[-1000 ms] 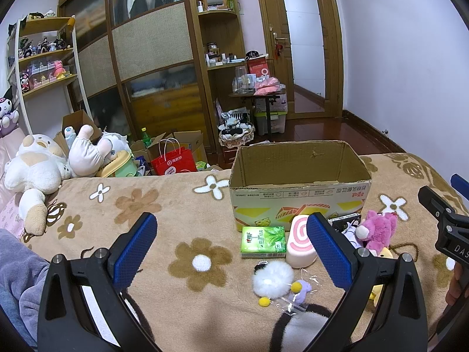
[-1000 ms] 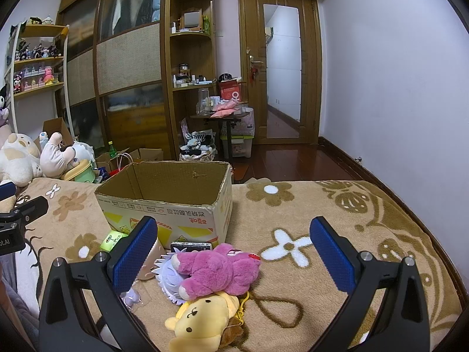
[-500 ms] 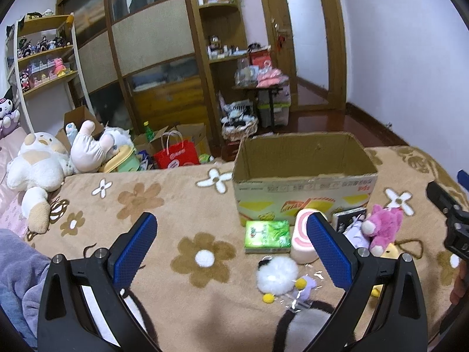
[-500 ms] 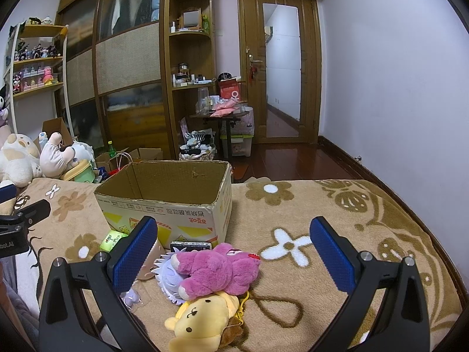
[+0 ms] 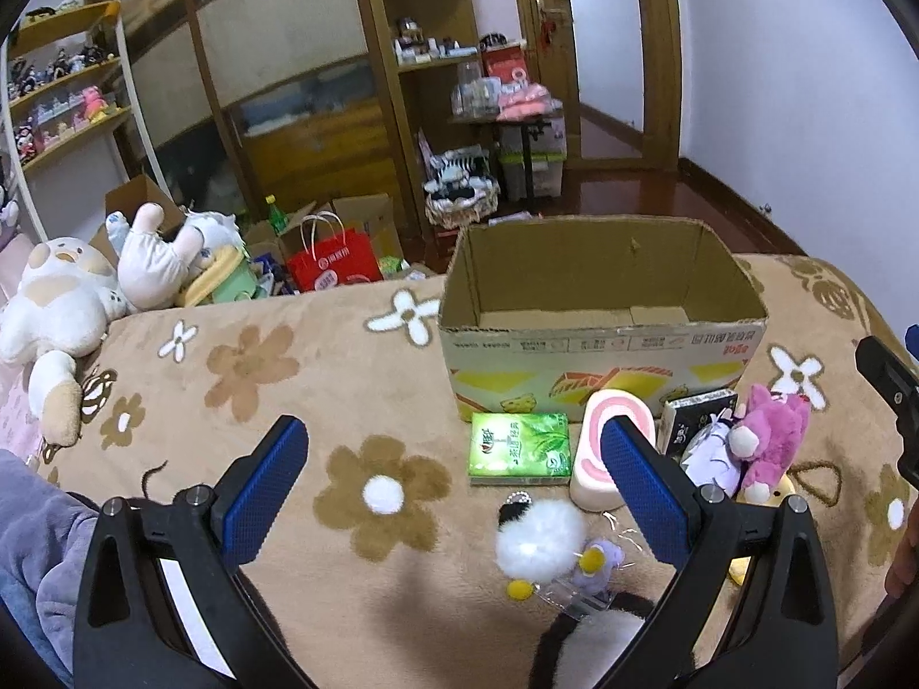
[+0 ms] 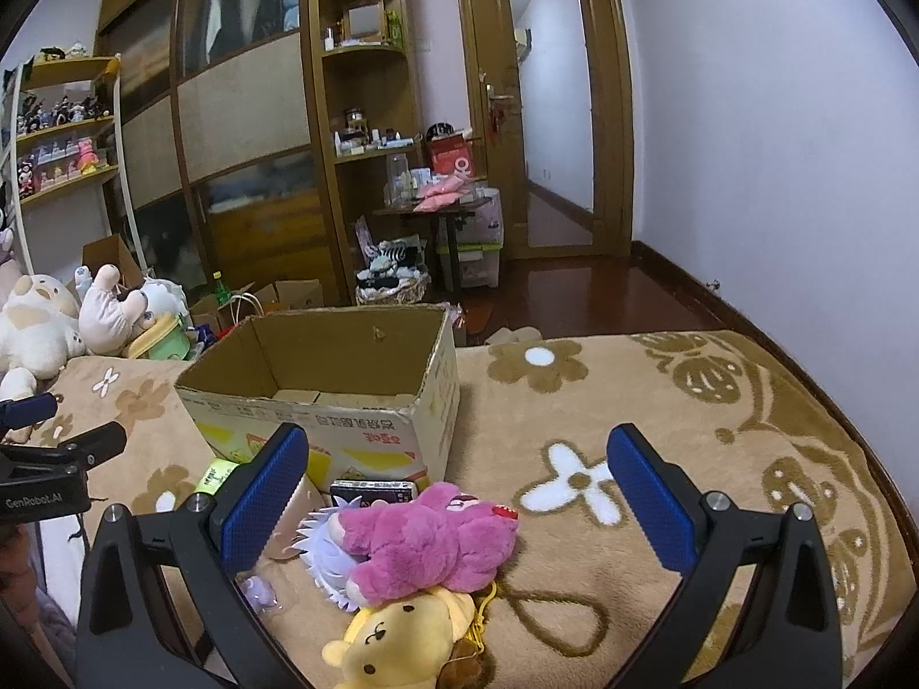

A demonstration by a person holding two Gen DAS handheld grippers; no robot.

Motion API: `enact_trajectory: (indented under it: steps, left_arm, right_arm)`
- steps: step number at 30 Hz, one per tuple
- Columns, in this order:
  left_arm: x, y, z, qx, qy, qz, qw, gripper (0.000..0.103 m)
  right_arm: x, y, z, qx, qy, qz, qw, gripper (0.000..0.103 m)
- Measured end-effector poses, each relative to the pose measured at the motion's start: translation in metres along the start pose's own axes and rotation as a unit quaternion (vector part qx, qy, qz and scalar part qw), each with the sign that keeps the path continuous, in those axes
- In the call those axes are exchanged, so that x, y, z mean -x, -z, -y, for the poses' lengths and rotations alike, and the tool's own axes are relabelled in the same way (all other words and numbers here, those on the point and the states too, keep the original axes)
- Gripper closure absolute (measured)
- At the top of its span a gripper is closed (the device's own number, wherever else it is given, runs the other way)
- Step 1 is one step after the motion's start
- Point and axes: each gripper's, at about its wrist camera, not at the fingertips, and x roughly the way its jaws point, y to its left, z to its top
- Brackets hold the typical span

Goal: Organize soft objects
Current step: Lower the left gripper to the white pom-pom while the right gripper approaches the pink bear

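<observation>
- Left wrist view: the left gripper (image 5: 454, 482) is hovering above the flowered blanket (image 5: 258, 367) with its blue-padded jaws spread wide and nothing sitting between them.
- A cardboard box (image 5: 597, 339) is standing open on the blanket, with only its bottom flaps showing inside.
- Just in front of the box, a green tissue pack (image 5: 520, 448), a pink swirl cushion (image 5: 603, 448) and a dark pack (image 5: 698, 419) are lying in a row.
- A pink plush (image 5: 769, 442) is lying to the right of them, and a white pompom (image 5: 540, 540) is resting nearer the camera.
- The right gripper (image 5: 887, 384) is showing only partly at the right edge.
- Right wrist view: the right gripper (image 6: 456, 485) is also hanging with its jaws fully parted, gripping nothing.
- The pink plush (image 6: 425, 540) is lying on the blanket between the jaws, overlapping a yellow bear plush (image 6: 402, 631) beneath it and a white spiky toy (image 6: 324, 551) at its left.
- The cardboard box (image 6: 321, 402) is sitting just behind the plush toys.
</observation>
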Motion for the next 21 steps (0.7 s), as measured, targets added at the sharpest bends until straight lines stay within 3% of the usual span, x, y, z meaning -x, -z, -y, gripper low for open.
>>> enact_trajectory:
  steps: [11, 21]
  left_arm:
    - [-0.047, 0.004, 0.015, -0.001, 0.008, -0.083, 0.9965, 0.002]
    - [-0.088, 0.019, 0.031, -0.019, 0.031, -0.159, 0.9866, 0.002]
  right_arm:
    - [-0.037, 0.008, -0.007, 0.013, -0.008, -0.049, 0.999, 0.0]
    - [-0.074, 0.027, -0.011, 0.021, -0.014, -0.102, 0.995, 0.0]
